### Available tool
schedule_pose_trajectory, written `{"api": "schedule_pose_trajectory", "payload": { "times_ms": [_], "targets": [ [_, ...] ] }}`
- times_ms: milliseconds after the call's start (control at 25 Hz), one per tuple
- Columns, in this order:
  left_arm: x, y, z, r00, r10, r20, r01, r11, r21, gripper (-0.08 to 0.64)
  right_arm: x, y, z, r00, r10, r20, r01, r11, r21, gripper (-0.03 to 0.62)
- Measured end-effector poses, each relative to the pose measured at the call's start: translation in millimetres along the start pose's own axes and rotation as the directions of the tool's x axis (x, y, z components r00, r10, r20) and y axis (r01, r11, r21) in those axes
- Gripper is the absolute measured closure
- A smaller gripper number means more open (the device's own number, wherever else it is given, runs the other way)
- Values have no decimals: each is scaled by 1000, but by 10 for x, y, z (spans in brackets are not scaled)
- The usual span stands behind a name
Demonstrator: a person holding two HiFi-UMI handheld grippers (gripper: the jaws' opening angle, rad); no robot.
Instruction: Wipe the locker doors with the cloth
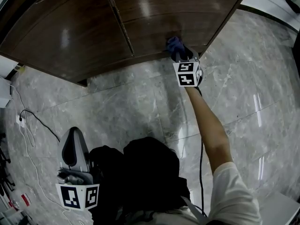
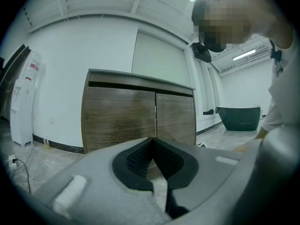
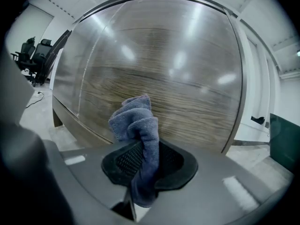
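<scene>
Holding a blue cloth at a wooden locker door

Grey marble floor (image 1: 140,107) spreads beneath a dark wooden locker (image 1: 61,41) with two doors. The right gripper (image 1: 182,56), at the end of an outstretched arm, has its jaws clamped on a bunched blue cloth (image 1: 174,43) at the right door's (image 1: 159,18) lower edge. The left gripper (image 1: 72,135) hangs low beside the person, well apart from the locker, jaws closed together on nothing.
</scene>
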State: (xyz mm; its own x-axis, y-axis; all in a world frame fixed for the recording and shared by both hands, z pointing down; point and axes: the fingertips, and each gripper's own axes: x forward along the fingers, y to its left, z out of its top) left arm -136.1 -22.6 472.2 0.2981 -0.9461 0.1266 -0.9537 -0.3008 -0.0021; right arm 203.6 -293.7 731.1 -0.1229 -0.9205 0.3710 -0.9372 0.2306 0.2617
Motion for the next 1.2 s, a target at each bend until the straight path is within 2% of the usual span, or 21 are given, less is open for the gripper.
{"api": "schedule_pose_trajectory", "payload": {
  "times_ms": [400, 760, 920, 1040, 1200],
  "targets": [
    [137, -111, -46, 1000, -16, -22, 16, 1000, 6, 560, -45, -950, -344, 990, -126, -60, 129, 990, 48, 518],
    [228, -98, -71, 999, -16, -31, 16, 1000, -4, 560, -104, -1530, -547, 972, -207, -112, 215, 974, 65, 518],
    [256, -7, -93, 1000, -10, -23, 9, 1000, -22, 560, -149, -1597, -551, 972, -209, -110, 214, 976, 40, 518],
    [285, 63, -114, 1000, -14, -12, 14, 999, -47, 560, -279, -1553, -502, 973, -210, -95, 216, 974, 62, 518],
    [286, 229, -42, 1000, -19, -17, 17, 996, -90, 560, -580, -1406, -168, 980, -193, -49, 196, 979, 59, 518]
  ]
}}
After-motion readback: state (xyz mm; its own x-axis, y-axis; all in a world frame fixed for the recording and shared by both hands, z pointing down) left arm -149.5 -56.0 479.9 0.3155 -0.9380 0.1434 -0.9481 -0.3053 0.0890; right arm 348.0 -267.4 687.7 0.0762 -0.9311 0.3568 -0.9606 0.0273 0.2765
